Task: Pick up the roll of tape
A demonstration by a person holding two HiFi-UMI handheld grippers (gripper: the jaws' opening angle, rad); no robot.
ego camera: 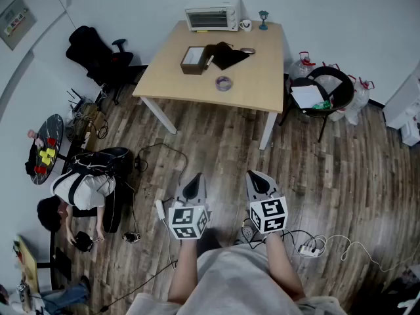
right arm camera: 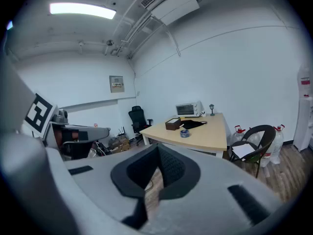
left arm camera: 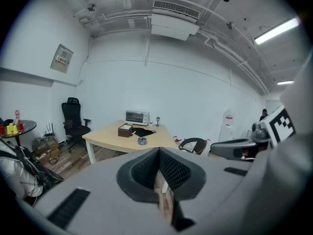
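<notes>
The roll of tape (ego camera: 224, 83) lies flat on the light wooden table (ego camera: 262, 84) across the room, near the table's middle. It also shows small and far off as the tape (left arm camera: 142, 141) in the left gripper view and the tape (right arm camera: 184, 133) in the right gripper view. My left gripper (ego camera: 192, 180) and right gripper (ego camera: 257, 176) are held side by side over the wooden floor, well short of the table, and both point toward it. The left gripper (left arm camera: 158, 152) has its pads together with nothing between them. The right gripper (right arm camera: 157, 149) is likewise shut and holds nothing.
On the table stand a toaster oven (ego camera: 211, 17), a brown box (ego camera: 193, 60) and a black cloth (ego camera: 227, 54). A wicker chair (ego camera: 323, 94) with papers stands right of the table, a black office chair (ego camera: 98, 58) to its left. A person (ego camera: 72, 195) crouches at left. Cables and a power strip (ego camera: 308, 248) lie underfoot.
</notes>
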